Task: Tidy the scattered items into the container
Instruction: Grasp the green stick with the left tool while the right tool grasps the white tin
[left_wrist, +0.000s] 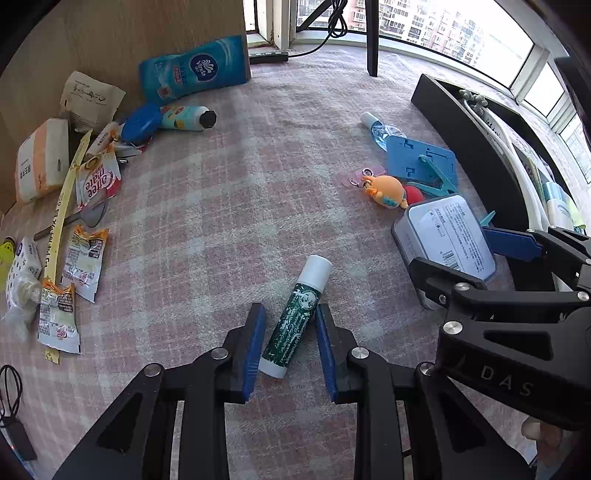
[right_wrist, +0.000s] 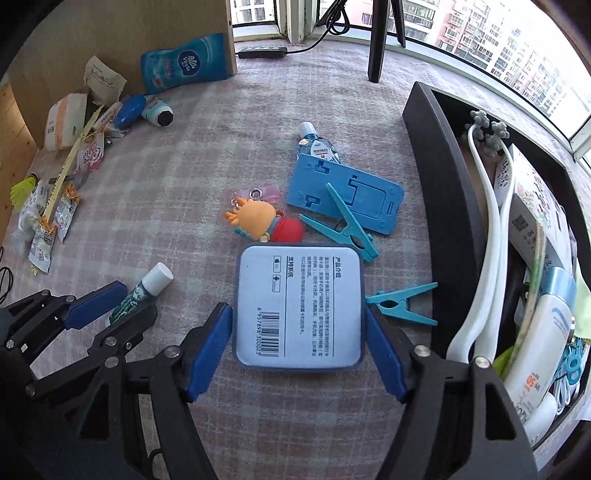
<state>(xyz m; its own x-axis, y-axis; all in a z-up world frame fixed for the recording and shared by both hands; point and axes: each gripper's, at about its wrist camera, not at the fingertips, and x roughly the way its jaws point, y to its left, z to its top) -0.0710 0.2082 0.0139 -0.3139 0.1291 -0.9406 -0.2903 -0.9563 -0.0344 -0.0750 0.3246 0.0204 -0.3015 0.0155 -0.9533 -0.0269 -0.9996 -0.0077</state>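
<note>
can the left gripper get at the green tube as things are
Probably yes: the left gripper is open with its pads on either side of the green tube, which lies flat on the cloth with nothing on top of it.

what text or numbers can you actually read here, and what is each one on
"Vinda": blue soft tissue pack by the wooden panel.
"Coffee mate", partly creased: red and white sachet.
"DAS": black frame of the right tongs.
"6 957898 300023": barcode on the square grey-blue tin; its Chinese print is too small to read.
"50": white sunscreen tube in the black container.
Green glue stick label: too worn.
</note>
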